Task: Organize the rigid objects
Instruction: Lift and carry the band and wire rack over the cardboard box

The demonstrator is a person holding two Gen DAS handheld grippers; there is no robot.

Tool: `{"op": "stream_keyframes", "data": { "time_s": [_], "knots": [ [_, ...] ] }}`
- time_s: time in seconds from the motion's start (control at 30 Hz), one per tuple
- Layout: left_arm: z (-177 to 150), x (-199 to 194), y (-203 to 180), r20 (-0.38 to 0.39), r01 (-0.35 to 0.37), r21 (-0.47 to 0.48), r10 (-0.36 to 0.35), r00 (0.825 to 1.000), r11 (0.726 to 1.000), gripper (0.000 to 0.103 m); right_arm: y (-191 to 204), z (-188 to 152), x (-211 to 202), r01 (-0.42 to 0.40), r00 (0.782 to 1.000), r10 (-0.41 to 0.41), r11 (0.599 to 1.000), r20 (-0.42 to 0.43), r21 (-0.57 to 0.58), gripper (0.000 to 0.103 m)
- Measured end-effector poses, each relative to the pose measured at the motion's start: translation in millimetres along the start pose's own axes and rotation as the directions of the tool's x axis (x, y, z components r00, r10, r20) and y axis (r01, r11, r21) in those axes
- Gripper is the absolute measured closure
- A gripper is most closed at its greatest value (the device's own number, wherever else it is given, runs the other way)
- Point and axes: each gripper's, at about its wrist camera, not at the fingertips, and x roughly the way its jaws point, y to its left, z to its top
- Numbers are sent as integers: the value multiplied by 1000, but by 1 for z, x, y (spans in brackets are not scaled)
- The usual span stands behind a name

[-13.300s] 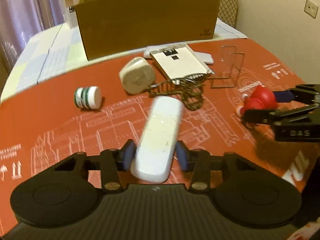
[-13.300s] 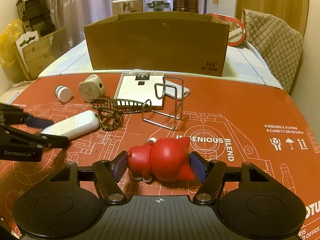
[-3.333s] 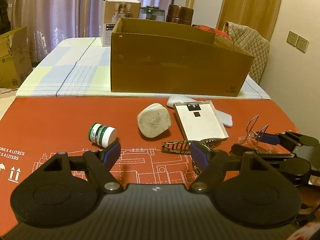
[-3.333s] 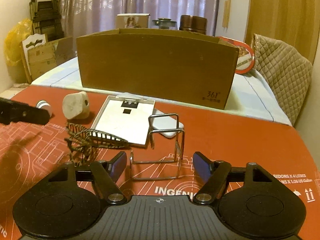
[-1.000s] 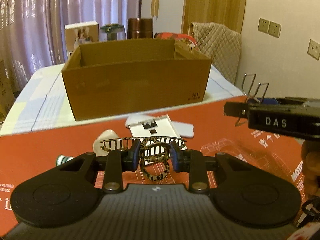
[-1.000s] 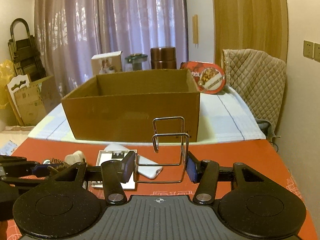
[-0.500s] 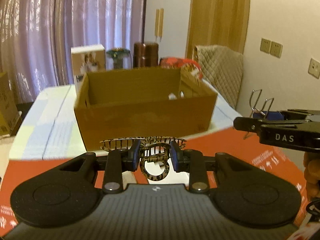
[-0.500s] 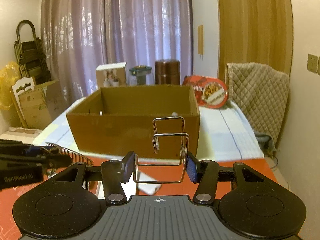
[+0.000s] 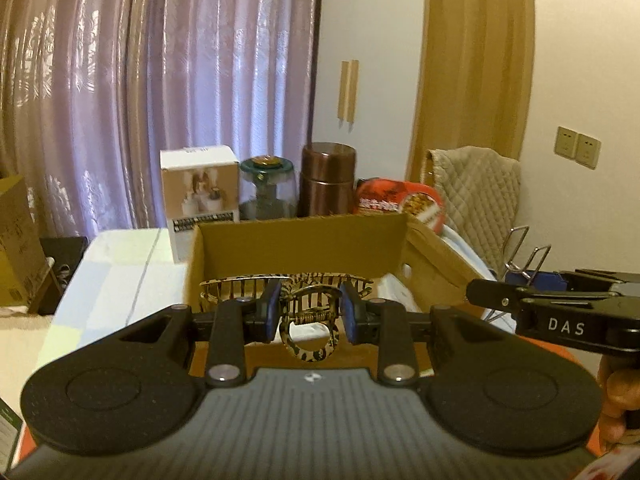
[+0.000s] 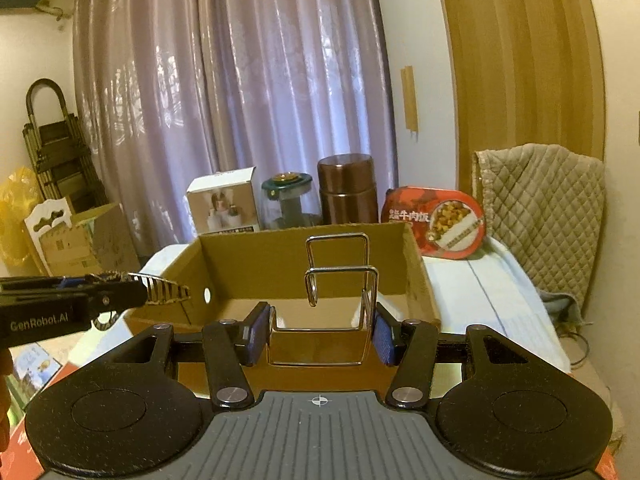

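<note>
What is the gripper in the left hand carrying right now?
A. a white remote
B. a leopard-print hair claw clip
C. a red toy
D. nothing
B: the left gripper has its blue pads closed on the leopard-print hair claw clip, held up in front of the open cardboard box.

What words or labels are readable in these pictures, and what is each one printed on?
"DAS": on the side of the black right gripper.
"GenRobot.AI": on the side of the black left gripper.
Chinese characters on the red oval food tin: too blurred to read surely.
Dark label band on the white picture carton: too small to read.
Brown cardboard box: no print visible.
</note>
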Motion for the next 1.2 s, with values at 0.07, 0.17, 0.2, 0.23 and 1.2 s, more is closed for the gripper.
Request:
{"op": "stream_keyframes", "data": {
  "time_s": [0.07,0.17,0.2,0.23,1.2],
  "knots": [
    [6,9,8,-1,-7,-12,7,1000,1000,77,1,5,13,0,1000,0,1000,2,2,54],
    [11,26,17,-9,-2,-29,2,1000,1000,77,2,9,33,-1,1000,1,1000,-8,1,54],
    [12,30,19,-13,1,-30,-1,1000,1000,77,3,10,40,-1,1000,1,1000,-11,-7,54],
    [14,35,21,-17,2,-28,-3,1000,1000,77,4,12,45,1,1000,-1,1000,-12,-12,54],
    [-4,94,27,-114,30,-58,-37,993,998,77,-16,-2,106,60,994,-56,998,-95,36,54]
  ]
}}
